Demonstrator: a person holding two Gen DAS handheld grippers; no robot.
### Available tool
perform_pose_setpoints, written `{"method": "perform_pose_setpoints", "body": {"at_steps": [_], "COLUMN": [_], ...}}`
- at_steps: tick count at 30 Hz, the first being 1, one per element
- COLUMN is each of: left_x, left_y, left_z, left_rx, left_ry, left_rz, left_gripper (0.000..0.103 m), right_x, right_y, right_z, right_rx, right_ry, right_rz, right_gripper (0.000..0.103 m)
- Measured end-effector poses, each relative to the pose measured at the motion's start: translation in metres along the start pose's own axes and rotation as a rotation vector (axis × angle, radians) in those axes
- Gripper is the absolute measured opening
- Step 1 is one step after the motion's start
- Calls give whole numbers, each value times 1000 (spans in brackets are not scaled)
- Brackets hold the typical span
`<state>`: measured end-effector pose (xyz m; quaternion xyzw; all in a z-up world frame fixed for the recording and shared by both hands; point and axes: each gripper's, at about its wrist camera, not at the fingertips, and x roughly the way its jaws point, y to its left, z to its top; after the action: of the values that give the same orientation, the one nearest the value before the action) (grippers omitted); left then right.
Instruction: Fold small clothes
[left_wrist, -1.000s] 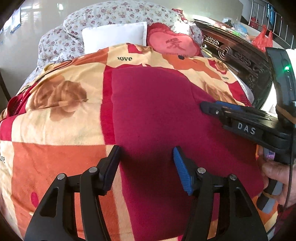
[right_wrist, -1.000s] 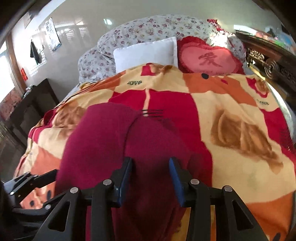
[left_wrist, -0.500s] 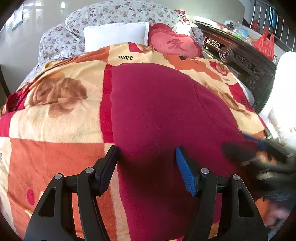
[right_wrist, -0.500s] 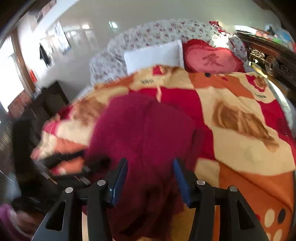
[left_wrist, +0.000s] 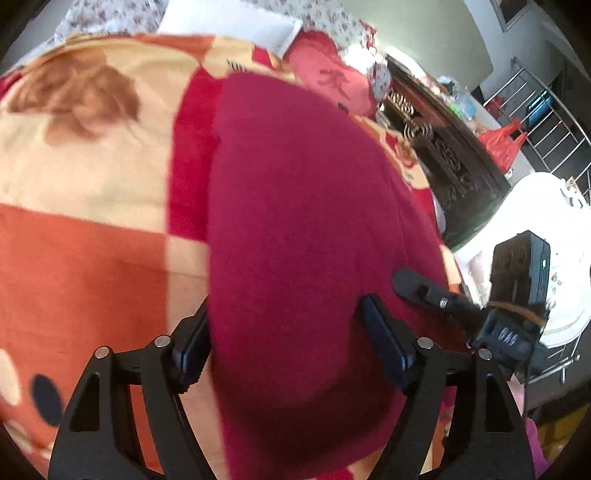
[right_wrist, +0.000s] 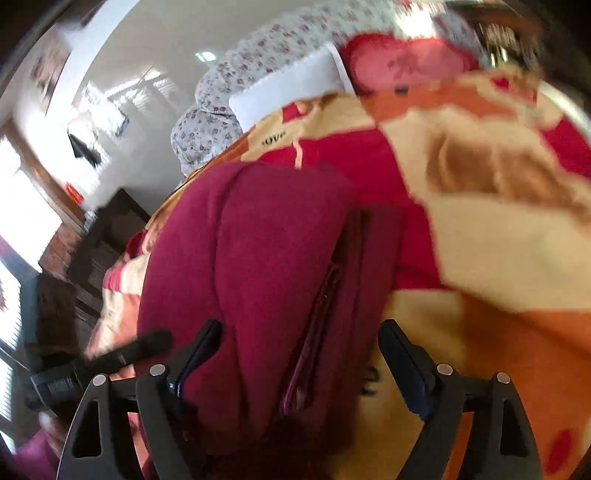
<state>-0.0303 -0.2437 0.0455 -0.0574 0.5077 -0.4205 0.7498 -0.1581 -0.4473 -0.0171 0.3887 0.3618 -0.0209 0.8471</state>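
Both the left gripper (left_wrist: 284, 339) and right gripper (right_wrist: 299, 354), jaws just opened wide (gripping nothing), straddle the maroon garment (left_wrist: 303, 229), whose thick folded layers could spring apart unpressed.

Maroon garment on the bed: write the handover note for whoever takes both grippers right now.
Left gripper: jaws wide, just been opening, straddling the near part of the maroon garment, not pinching it.
Right gripper: jaws wide, also just been opening, over the garment's right side where the zipper runs; nothing gripped.
Garment: lies on the patterned blanket, looks roughly flat with folded-over layers on the right side. The near hem is hidden behind the grippers.
Done: garment laid out, apparently partly folded.
Left: likely grip the near edge with both grippers and fold it toward the pillows.
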Motion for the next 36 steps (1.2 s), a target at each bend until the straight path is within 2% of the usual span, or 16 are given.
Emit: {"method": "perform_pose_setpoints", "body": {"at_steps": [1,2,3,5,7,10,15,19,22,25,27,29,31,34,36], "left_x": [2,2,1,-8,-23,-56,-107,-121,-108,-123,-135,-144,-147,-137,-131], "left_y": [-2,-3,-4,-7,-9,-15,-8,17,35,36,29,23,19,14,12], "left_z": [0,-1,-1,-1,-2,-12,-49,-85,-108,-115,-112,-107,-105,-105,-109], "left_rx": [0,3,7,10,25,64,95,39,17,30,64,84,86,85,92], "left_ry": [-6,-16,-20,-25,-43,-67,-64,-1,87,34,2,-39,-54,-62,-68], "left_rz": [-6,-7,-4,-17,-31,-34,48,97,166,186,248,272,287,329,366], "left_gripper": [80,80,78,68,59,57,58,58,58,61,61,61,61,61,61], "right_x": [2,0,-2,-12,-22,-35,-44,-29,-9,-28,-50,-69,-81,-77,-62], "right_y": [0,2,7,23,33,55,102,122,122,132,143,165,188,221,228], "right_z": [-1,-2,-3,-4,-5,-12,-52,-94,-120,-131,-132,-132,-136,-149,-167], "right_rx": [17,19,4,-46,-69,-94,-134,-141,-122,-138,-153,-235,-314,-423,-480], "right_ry": [-8,-26,-36,-46,-49,-44,-13,58,156,118,76,38,9,24,46], "right_rz": [13,13,4,-19,-11,18,82,88,26,-9,-29,-29,-10,21,-59], "right_gripper": [83,73,69,53,49,47,47,49,51,51,51,51,47,36,31]}}
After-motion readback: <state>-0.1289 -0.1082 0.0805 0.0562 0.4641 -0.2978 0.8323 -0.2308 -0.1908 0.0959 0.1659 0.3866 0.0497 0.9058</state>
